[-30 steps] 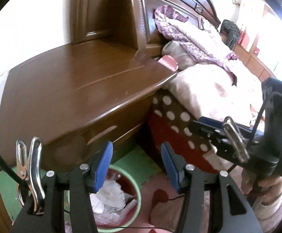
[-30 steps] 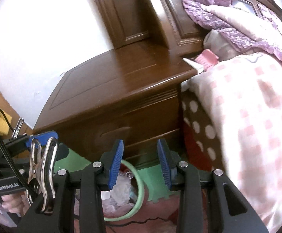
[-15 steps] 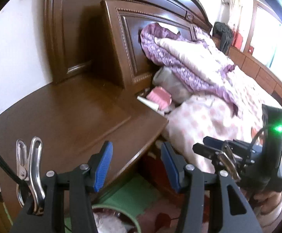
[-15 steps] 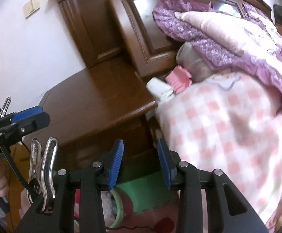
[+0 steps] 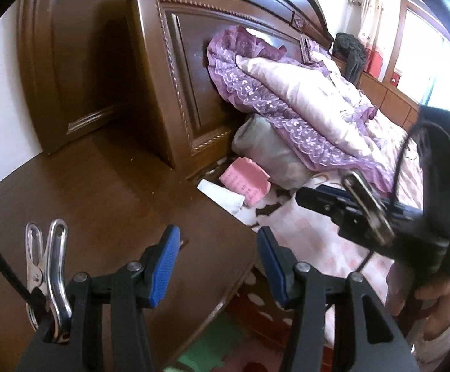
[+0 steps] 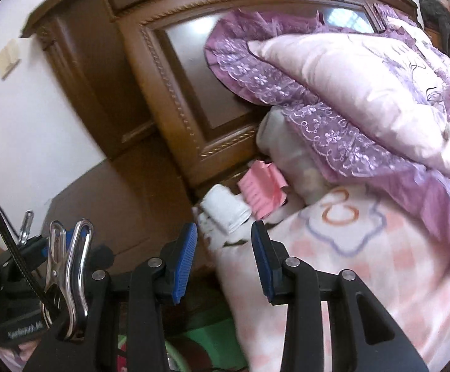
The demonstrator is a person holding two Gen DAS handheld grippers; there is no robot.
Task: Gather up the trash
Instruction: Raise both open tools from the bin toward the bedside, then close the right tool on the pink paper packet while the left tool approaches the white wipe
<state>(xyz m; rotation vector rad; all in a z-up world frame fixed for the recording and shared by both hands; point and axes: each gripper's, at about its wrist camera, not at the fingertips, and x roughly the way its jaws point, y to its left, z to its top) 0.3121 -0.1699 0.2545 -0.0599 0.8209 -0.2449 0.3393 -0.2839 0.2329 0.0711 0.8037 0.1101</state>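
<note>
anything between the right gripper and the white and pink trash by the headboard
Nothing visible does. The right gripper has open, empty jaws aimed at the white paper and the pink wrapper, which lie apart from it in the corner by the headboard.

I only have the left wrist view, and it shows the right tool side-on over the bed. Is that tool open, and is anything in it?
Observer: The right tool is open, with nothing between its blue pads.
Operator: What is it pointing at?
Observer: In the right wrist view the white roll lies just beyond its tips, roughly centred in the gap. The pink packet is right beside the roll.
Operator: I can't see the bin at all.
Observer: A curved green rim, probably the bin, shows at the bottom edge of the right wrist view, below the tool.
</note>
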